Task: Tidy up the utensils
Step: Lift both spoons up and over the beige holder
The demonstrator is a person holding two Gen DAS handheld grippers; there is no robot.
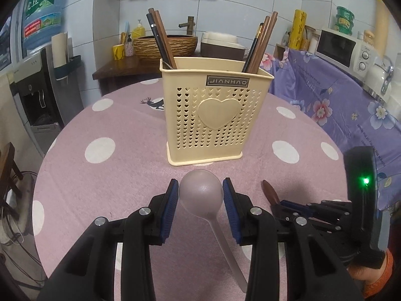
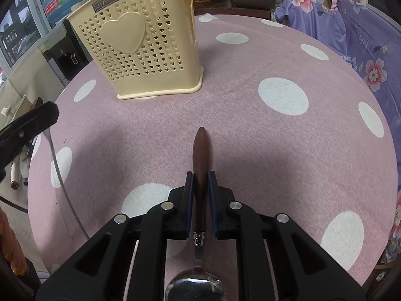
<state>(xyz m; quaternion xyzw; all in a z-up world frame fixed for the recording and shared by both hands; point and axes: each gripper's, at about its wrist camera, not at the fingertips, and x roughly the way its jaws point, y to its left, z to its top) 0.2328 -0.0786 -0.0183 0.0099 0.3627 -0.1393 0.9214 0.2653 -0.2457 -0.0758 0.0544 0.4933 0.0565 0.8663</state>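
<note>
A cream perforated utensil holder (image 1: 213, 115) (image 2: 140, 45) with a raised heart stands on the pink polka-dot table (image 1: 112, 175). Dark chopsticks (image 1: 160, 37) lean out of its left side and more chopsticks (image 1: 260, 45) out of its right. My left gripper (image 1: 200, 183) is shut on the round bowl of a pale plastic spoon (image 1: 201, 195), held above the cloth just in front of the holder, its handle trailing back towards me. My right gripper (image 2: 200, 175) is shut on the brown wooden handle of a metal spoon (image 2: 200, 150), handle forward and steel bowl towards me. It sits low at the right (image 1: 278, 204).
A purple floral cloth (image 1: 338, 95) covers furniture to the right, with a microwave (image 1: 343, 50) on it. A water dispenser (image 1: 37, 95) stands left of the table. Behind the table is a wicker basin (image 1: 165, 45). The round table edge curves close on both sides.
</note>
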